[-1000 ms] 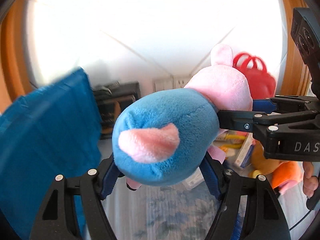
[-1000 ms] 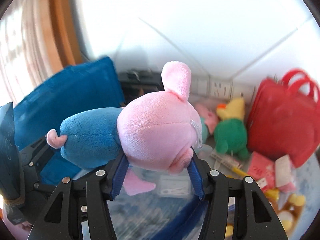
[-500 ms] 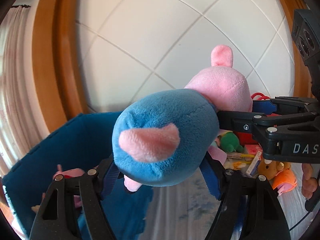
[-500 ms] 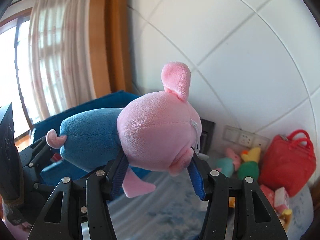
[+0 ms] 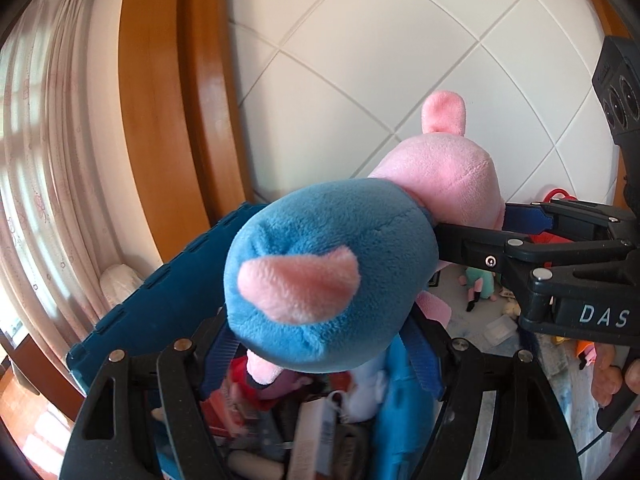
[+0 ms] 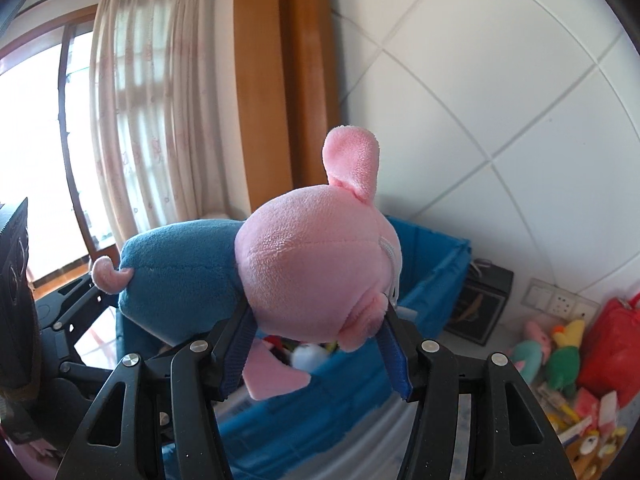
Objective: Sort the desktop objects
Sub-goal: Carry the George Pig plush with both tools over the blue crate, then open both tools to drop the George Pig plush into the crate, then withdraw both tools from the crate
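Observation:
A plush pig with a blue body and pink head is held in the air by both grippers. My left gripper is shut on its blue body. My right gripper is shut on its pink head; it also shows in the left wrist view coming in from the right. The pig hangs above an open blue storage box that holds several toys and packets. The box also shows in the right wrist view.
On the table at right lie small plush toys, a red bag, packets and a bear toy. A black box and wall sockets sit by the tiled wall. A wooden frame and curtain stand left.
Both grippers have carried the pig leftward and up, from over the cluttered table to above the blue box, whose contents now show below.

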